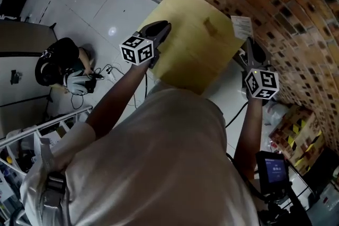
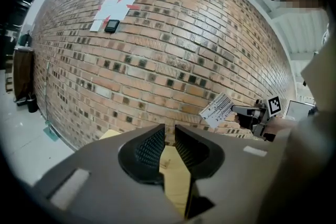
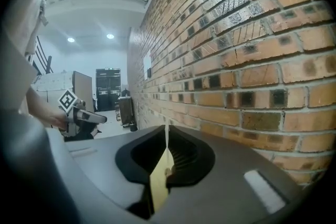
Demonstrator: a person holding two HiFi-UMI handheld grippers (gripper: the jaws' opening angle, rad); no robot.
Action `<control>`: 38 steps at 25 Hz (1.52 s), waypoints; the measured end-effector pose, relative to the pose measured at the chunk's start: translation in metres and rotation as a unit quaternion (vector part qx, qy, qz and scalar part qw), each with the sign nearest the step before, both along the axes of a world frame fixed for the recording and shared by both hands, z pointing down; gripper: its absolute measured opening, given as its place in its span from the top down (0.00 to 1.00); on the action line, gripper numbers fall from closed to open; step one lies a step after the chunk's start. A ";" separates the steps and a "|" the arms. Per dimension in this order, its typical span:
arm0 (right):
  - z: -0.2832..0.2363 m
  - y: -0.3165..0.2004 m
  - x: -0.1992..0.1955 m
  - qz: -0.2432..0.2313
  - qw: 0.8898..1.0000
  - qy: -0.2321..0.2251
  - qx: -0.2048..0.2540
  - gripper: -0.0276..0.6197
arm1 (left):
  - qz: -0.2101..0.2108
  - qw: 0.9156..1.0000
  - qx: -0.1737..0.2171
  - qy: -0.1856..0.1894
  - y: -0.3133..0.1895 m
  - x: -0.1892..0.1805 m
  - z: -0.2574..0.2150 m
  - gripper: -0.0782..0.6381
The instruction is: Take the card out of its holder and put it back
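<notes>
A white printed card (image 1: 242, 26) hangs in the air beside the brick wall, past the table's far right corner. My right gripper (image 1: 248, 46) is shut on it; in the right gripper view the card (image 3: 166, 140) shows edge-on between the closed jaws. A small tan holder (image 1: 211, 25) stands on the yellow wooden table (image 1: 185, 61). My left gripper (image 1: 163, 27) hovers over the table's left edge. Its jaws stand apart with nothing between them (image 2: 169, 131). From the left gripper view the card (image 2: 216, 110) appears tilted at the right.
The brick wall (image 1: 275, 2) runs close along the table's far and right sides. Boxes with yellow-black tape (image 1: 296, 132) and a phone on a stand (image 1: 273, 169) are at the right. A black bag and cables (image 1: 63, 66) lie on the tiled floor at the left.
</notes>
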State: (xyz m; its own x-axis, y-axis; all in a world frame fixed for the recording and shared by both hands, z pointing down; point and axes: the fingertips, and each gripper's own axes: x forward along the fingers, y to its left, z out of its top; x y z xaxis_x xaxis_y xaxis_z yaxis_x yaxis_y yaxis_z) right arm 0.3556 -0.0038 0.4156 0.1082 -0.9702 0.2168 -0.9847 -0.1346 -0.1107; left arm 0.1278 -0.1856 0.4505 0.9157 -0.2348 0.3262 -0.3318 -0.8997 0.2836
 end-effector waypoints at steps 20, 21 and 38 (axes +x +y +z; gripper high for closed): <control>0.009 0.013 0.014 0.017 1.000 -0.001 -0.011 0.93 | -0.013 1.000 -0.006 0.011 0.009 -0.009 0.005 0.79; 0.009 0.012 0.014 0.016 1.000 -0.002 -0.012 0.93 | -0.016 1.000 -0.007 0.010 0.008 -0.013 0.005 0.79; 0.017 0.006 0.003 0.002 1.000 -0.004 -0.029 0.93 | -0.065 0.997 0.000 0.048 -0.009 -0.037 -0.013 0.77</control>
State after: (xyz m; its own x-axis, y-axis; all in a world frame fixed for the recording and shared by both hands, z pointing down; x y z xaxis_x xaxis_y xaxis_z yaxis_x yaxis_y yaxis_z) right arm 0.3590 0.0022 0.4329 0.1099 -0.9553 0.2743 -0.9832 -0.1450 -0.1112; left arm 0.0909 -0.1948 0.4378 0.9046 -0.3535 0.2382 -0.4167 -0.8513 0.3188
